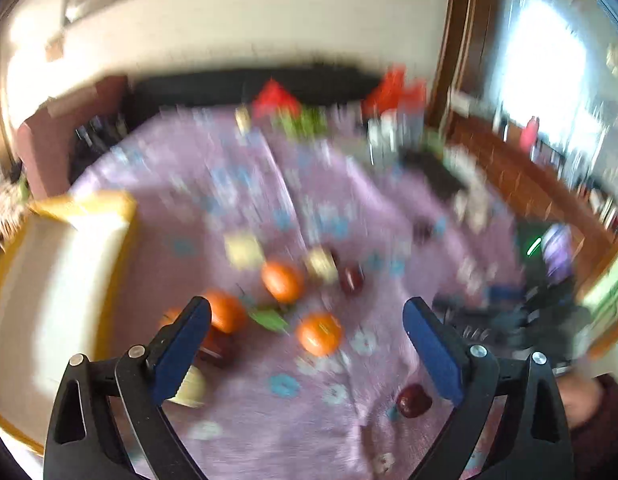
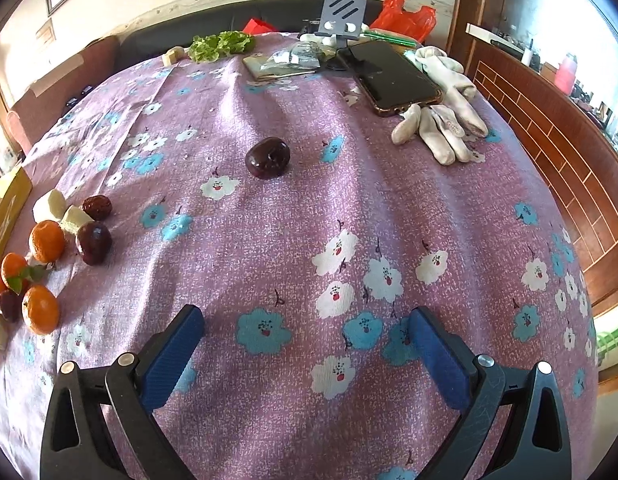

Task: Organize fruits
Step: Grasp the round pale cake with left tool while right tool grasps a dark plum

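Observation:
The left wrist view is motion-blurred. My left gripper stands open above the purple floral cloth, with nothing between its fingers. Ahead of it lie three oranges, dark plums and pale fruit chunks. In the right wrist view my right gripper is open and empty over the cloth. A single dark plum sits ahead of it in the middle. The fruit cluster is at the far left: oranges, a plum, a wrinkled date and white chunks.
A yellow-rimmed box stands at the left edge of the table. At the back right lie a phone, white gloves, a phone stand, a red bag and lettuce. A wooden cabinet borders the right.

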`<state>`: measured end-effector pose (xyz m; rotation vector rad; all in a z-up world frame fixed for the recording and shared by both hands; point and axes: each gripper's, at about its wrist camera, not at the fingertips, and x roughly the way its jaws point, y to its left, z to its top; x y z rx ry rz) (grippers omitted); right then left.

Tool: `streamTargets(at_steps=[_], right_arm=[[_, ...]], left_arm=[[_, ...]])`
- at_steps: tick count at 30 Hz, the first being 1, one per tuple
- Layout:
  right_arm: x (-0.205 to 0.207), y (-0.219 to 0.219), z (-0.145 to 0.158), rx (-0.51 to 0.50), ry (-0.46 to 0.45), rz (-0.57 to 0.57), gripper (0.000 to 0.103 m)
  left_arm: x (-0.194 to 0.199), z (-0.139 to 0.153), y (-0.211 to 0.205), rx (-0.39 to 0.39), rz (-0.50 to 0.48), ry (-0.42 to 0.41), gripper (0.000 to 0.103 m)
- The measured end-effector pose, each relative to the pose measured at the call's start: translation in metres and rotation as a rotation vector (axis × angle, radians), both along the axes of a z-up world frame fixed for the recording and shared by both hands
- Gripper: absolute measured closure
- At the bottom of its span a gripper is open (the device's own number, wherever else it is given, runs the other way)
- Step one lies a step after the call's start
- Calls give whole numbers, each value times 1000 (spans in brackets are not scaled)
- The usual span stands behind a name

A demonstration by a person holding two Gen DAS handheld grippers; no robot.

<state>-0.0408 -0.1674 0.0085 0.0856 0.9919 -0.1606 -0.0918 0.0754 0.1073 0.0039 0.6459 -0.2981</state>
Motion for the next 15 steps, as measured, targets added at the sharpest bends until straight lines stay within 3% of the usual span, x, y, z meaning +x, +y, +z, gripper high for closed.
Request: streamTargets(at_steps=[1, 2, 5, 9, 12, 15], right_arm=[[-1, 0, 2, -4, -1, 0, 7], [-6, 1, 9, -15, -24, -4, 21], [-32, 7, 39, 26, -147, 25, 25], [-69, 38, 59, 136, -193, 213, 24], [-83, 72, 49, 144, -135, 340, 25], [-88, 98, 37, 112, -107, 407, 28]], left_arm=[[-6, 9, 9, 1, 16, -36, 5], [-15, 23, 24, 18, 44, -85, 2], [-27, 39, 62, 58, 106, -119, 0], [-15, 11, 103, 87, 195, 60, 0], [-11, -21, 120, -14, 160, 171, 8], [-9, -41, 107, -2, 98, 223, 19]])
